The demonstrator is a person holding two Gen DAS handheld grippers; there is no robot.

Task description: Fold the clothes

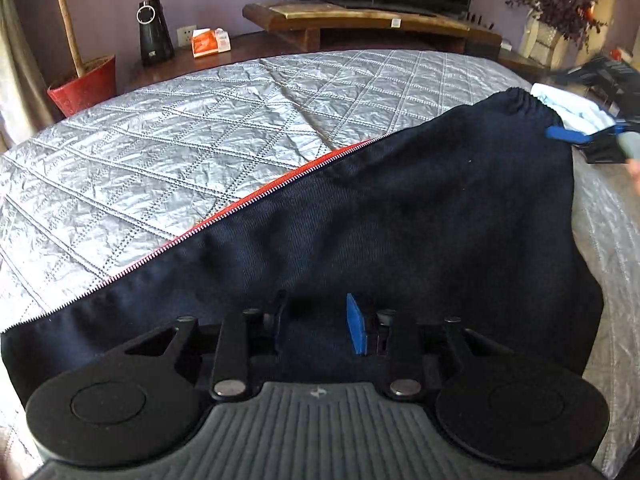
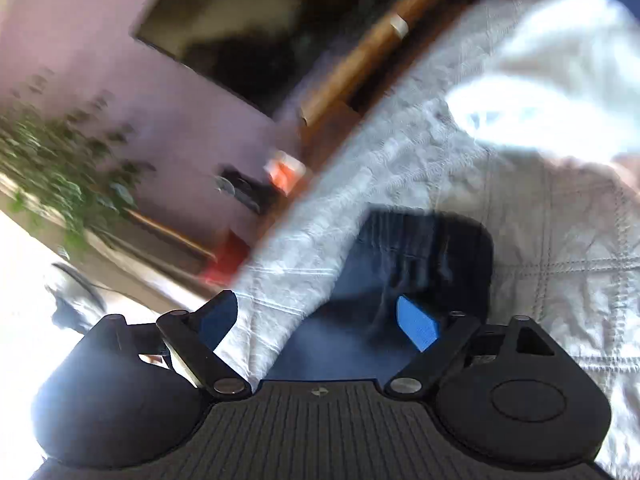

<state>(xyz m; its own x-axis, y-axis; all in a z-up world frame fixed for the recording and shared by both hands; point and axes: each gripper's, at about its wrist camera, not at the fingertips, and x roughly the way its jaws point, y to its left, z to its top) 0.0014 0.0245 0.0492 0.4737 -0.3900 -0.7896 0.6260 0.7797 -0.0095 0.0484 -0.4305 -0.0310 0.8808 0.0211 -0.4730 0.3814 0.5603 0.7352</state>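
A dark navy jacket (image 1: 400,216) with a red-edged zipper (image 1: 256,196) lies spread on the silver quilted bed cover (image 1: 180,128). My left gripper (image 1: 318,322) sits low over the jacket's near edge, its jaws partly apart with dark cloth between the pads; whether it grips is unclear. My right gripper (image 1: 588,138) shows at the jacket's far elastic hem. In the blurred right wrist view the right gripper (image 2: 320,320) is open, with the jacket's dark hem (image 2: 412,264) between and ahead of its blue pads (image 2: 418,322).
A white garment (image 1: 572,110) lies on the bed beyond the hem; it also shows in the right wrist view (image 2: 560,92). A wooden TV stand (image 1: 360,24), a black speaker (image 1: 154,34), a tissue box (image 1: 210,42) and a red plant pot (image 1: 86,86) stand beyond the bed.
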